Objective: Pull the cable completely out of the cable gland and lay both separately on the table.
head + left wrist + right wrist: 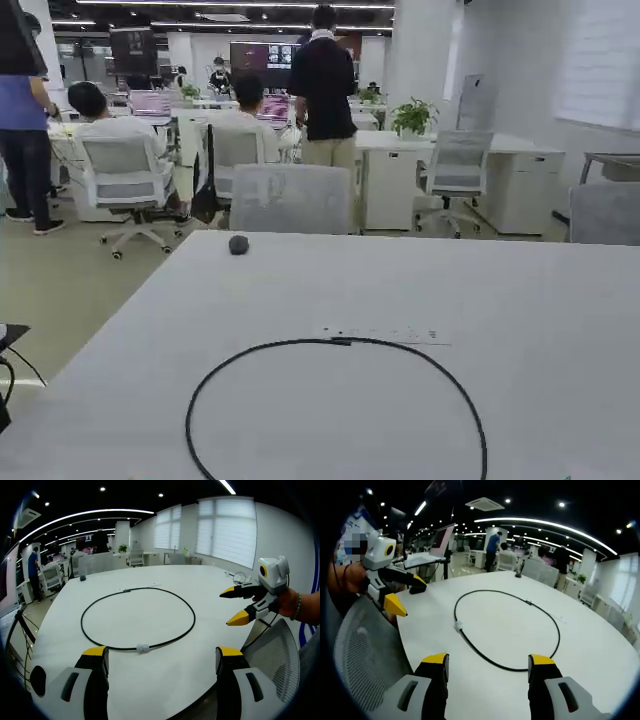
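A thin black cable [340,342] lies in a wide loop on the white table [540,320]; the same cable [135,592] [520,600] appears in both gripper views. A small white cable gland [142,648] [458,626] sits on the loop at its near side, with the cable running through it. My left gripper [162,660] is open, held off the table's near edge, short of the gland. My right gripper [487,667] is open too, above the table edge, nothing between its jaws. Each gripper shows in the other's view: right gripper [240,607], left gripper [402,592].
A small dark round object [238,244] rests at the table's far edge. A mesh chair back [272,650] [365,645] stands by the near edge. Office chairs [290,198], desks and people fill the room beyond.
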The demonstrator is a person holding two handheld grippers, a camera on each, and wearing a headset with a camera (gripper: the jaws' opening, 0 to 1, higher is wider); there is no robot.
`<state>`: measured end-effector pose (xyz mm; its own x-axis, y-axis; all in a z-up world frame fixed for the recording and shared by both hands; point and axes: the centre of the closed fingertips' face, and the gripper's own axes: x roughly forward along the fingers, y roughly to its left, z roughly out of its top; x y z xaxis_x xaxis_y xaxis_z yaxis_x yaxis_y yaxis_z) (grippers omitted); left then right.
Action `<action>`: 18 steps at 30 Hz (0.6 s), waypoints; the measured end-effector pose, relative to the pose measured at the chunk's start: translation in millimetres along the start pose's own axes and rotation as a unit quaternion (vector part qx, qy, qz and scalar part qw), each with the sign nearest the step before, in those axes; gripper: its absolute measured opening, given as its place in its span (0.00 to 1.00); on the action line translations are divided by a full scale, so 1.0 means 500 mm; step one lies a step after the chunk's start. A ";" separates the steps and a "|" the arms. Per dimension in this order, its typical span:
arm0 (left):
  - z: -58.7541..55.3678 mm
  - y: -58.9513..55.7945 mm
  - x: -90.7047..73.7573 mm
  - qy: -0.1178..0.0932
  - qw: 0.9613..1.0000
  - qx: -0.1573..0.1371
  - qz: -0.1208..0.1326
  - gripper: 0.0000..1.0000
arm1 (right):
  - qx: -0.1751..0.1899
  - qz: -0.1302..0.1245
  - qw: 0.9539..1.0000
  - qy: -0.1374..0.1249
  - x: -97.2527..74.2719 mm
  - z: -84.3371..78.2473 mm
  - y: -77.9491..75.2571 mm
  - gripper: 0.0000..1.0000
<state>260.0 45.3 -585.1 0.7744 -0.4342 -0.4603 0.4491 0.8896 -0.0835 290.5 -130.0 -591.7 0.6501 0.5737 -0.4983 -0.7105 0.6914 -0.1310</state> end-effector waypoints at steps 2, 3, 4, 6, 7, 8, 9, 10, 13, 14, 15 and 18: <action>0.001 -0.002 0.001 0.000 1.000 0.000 -0.002 0.88 | 0.001 -0.001 1.000 -0.002 -0.002 0.002 -0.001 0.60; 0.002 -0.003 0.001 -0.001 1.000 0.001 -0.002 0.88 | -0.001 -0.004 1.000 0.000 -0.003 0.001 -0.003 0.60; 0.002 -0.004 0.002 -0.002 1.000 0.001 -0.004 0.88 | 0.000 -0.004 1.000 -0.001 -0.004 0.001 -0.004 0.60; 0.000 -0.006 0.003 -0.001 1.000 0.001 -0.004 0.88 | 0.002 -0.004 1.000 0.001 -0.006 -0.001 -0.005 0.60; 0.000 -0.007 0.003 -0.001 1.000 0.001 -0.006 0.88 | 0.001 -0.007 1.000 -0.001 -0.007 0.000 -0.007 0.60; 0.000 -0.008 0.003 -0.001 1.000 0.001 -0.006 0.88 | 0.001 -0.008 1.000 -0.002 -0.008 0.000 -0.007 0.60; 0.000 -0.008 0.003 -0.001 1.000 0.001 -0.006 0.88 | 0.001 -0.008 1.000 -0.002 -0.008 0.000 -0.007 0.60; 0.000 -0.009 0.003 -0.002 1.000 0.001 -0.006 0.88 | 0.001 -0.008 1.000 -0.001 -0.008 -0.001 -0.008 0.60; 0.000 -0.009 0.003 -0.002 1.000 0.000 -0.006 0.88 | 0.001 -0.008 1.000 0.000 -0.007 -0.002 -0.006 0.60; -0.001 -0.009 0.003 -0.002 1.000 0.001 -0.006 0.88 | 0.000 -0.007 1.000 0.000 -0.006 -0.003 -0.005 0.60; -0.002 -0.009 0.003 -0.001 1.000 0.001 -0.007 0.88 | -0.001 -0.007 1.000 0.000 -0.006 -0.003 -0.004 0.60; 0.000 -0.010 0.004 -0.002 1.000 0.001 -0.007 0.88 | 0.001 -0.007 1.000 0.000 -0.006 -0.002 -0.005 0.60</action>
<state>259.4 40.1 -585.7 0.7690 -0.4479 -0.4561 0.4614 0.8827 -0.0890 290.0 -133.8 -591.0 0.6596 0.5649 -0.4958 -0.7015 0.6995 -0.1363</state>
